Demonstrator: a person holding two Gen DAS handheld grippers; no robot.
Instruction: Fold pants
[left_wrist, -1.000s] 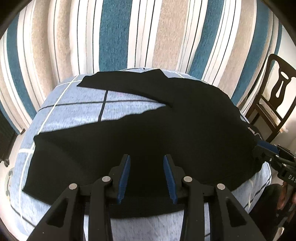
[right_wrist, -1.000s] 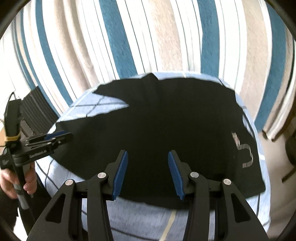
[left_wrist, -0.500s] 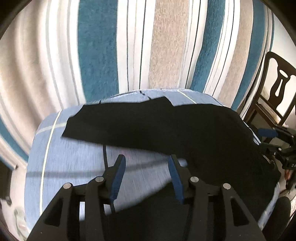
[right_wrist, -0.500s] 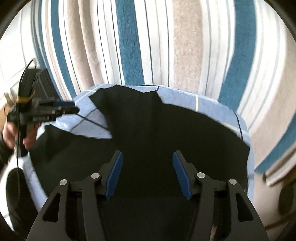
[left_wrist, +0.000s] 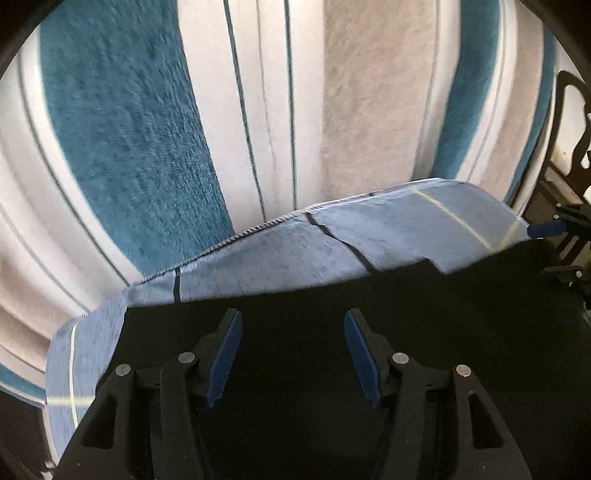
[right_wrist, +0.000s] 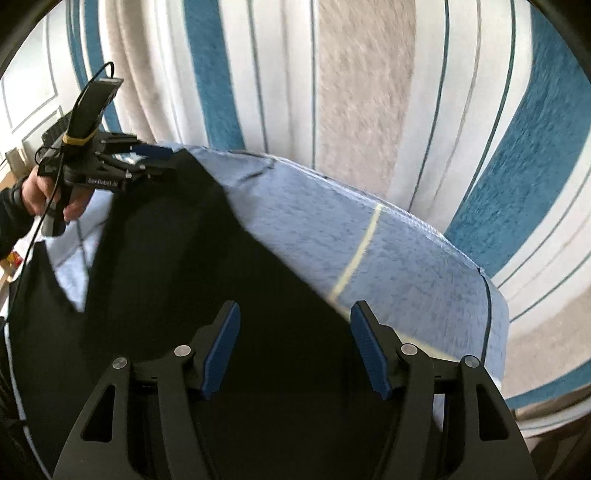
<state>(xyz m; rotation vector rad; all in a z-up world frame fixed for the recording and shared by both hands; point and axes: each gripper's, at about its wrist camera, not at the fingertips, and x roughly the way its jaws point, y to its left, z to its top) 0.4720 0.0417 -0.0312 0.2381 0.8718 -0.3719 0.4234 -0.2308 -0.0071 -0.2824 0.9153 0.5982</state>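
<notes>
Reaching over black pants (left_wrist: 369, 332) toward far edge, both jaws just opening, spread, empty; next needing a pinch.

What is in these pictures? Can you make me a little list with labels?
clothing: black pants spread flat, one leg angled away
surface: light blue cloth with thin lines, under the pants
floor: striped rug, blue, white and beige
left tool: open, nothing between its pads, above the pants
right tool: open, nothing between its pads, above the pants
both tools: jaws have just been opening
extra: dark chair at the side
</notes>
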